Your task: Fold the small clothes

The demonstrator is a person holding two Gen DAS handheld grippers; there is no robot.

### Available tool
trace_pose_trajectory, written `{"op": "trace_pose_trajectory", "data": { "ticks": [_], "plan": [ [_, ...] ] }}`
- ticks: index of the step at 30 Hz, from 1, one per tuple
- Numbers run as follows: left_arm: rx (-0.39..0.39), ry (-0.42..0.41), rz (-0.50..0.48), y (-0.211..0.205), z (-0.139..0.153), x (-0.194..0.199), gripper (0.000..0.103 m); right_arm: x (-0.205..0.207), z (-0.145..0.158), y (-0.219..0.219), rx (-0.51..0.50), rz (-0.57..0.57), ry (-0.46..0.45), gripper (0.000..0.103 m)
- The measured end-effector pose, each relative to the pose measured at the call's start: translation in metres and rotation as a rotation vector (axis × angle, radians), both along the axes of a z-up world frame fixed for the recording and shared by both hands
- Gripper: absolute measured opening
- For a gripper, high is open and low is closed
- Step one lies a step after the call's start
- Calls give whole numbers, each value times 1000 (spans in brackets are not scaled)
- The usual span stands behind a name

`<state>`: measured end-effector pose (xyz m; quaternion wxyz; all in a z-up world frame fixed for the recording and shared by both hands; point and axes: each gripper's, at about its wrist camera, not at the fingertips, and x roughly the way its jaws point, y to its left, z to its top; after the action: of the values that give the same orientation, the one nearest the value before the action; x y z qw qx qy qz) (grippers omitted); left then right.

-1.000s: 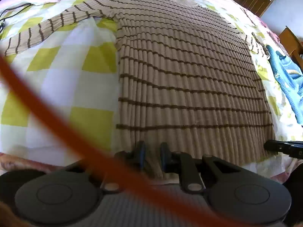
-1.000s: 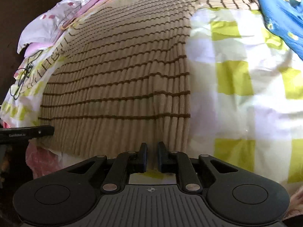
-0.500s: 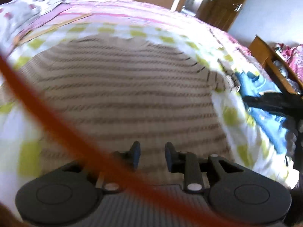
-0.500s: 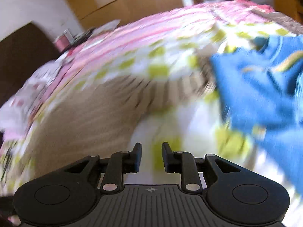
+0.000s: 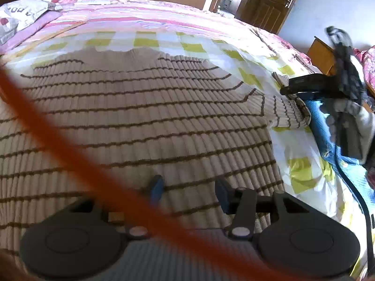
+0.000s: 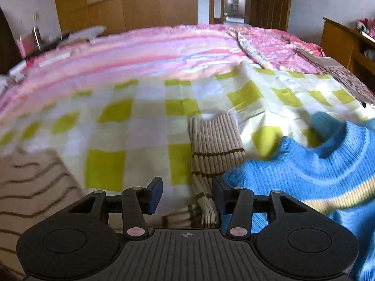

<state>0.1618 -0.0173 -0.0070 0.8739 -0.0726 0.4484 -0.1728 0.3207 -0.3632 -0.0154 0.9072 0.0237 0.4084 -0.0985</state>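
The striped sweater [image 5: 145,117] is seen spread flat on the checked sheet [image 6: 145,126] of the bed, body smoothed out and no fold yet made in it, so the task is judged to be at its start: the sleeves remain to be brought in and the body to be doubled over. A blue sweater [image 6: 316,171] is left unfolded to the right of the right fingers. The left gripper [image 5: 189,190] is held over the lower body of the striped sweater, whose ribbed cloth lies below and ahead of the fingers [image 5: 157,187]; the jaws have just been opening to a middling gap, and nothing is pinched between them. The right gripper [image 6: 186,194] has likewise just been opening, to a middling gap; the sleeve [image 6: 215,145] runs forward from between its fingers [image 6: 154,193], close against the right one, but is not pressed by the pads.
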Motion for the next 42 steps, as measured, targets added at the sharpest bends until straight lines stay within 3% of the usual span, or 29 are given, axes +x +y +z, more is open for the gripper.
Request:
{"op": "trace_pose_trajectory", "data": {
  "ticks": [3, 4, 5, 6, 10, 12, 15, 21, 25, 26, 30, 32, 34, 39, 41, 42],
  "plan": [
    [-6, -4, -2, 5, 1, -2, 54, 5, -8, -7, 24, -43, 7, 41],
    [-5, -11, 3, 7, 1, -3, 55, 3, -7, -9, 37, -51, 6, 32],
    [-2, -23, 12, 9, 2, -3, 55, 2, -6, -10, 37, -59, 9, 14],
    [3, -38, 18, 10, 4, -4, 55, 0, -3, -10, 30, -70, 11, 8],
    [49, -113, 47, 18, 14, -11, 58, -24, 30, 1, 91, -38, -82, 8],
    [79, -145, 70, 25, 19, -15, 69, -38, 53, 14, 152, 7, -140, 8],
    [115, -179, 114, 44, 24, -23, 74, -59, 86, 42, 259, 87, -217, 8],
    [67, -194, 250, 92, 28, -31, 74, -79, 126, 142, 397, 309, -297, 8],
    [26, -191, 277, 114, 25, -30, 74, -82, 106, 227, 381, 481, -256, 8],
    [26, -190, 277, 120, 24, -32, 74, -80, 92, 245, 387, 518, -219, 13],
    [43, -194, 291, 135, 19, -30, 74, -82, 23, 306, 334, 650, -11, 13],
    [36, -177, 298, 144, 14, -28, 74, -91, 5, 319, 289, 671, 34, 14],
    [24, -167, 302, 149, 11, -26, 74, -102, 2, 322, 252, 694, 9, 14],
    [8, -162, 307, 154, 9, -22, 74, -114, 13, 317, 193, 765, -23, 27],
    [2, -166, 314, 155, 9, -22, 74, -115, 13, 321, 135, 788, -51, 42],
    [1, -169, 316, 155, 10, -22, 74, -114, 9, 325, 109, 788, -61, 44]
  ]
}}
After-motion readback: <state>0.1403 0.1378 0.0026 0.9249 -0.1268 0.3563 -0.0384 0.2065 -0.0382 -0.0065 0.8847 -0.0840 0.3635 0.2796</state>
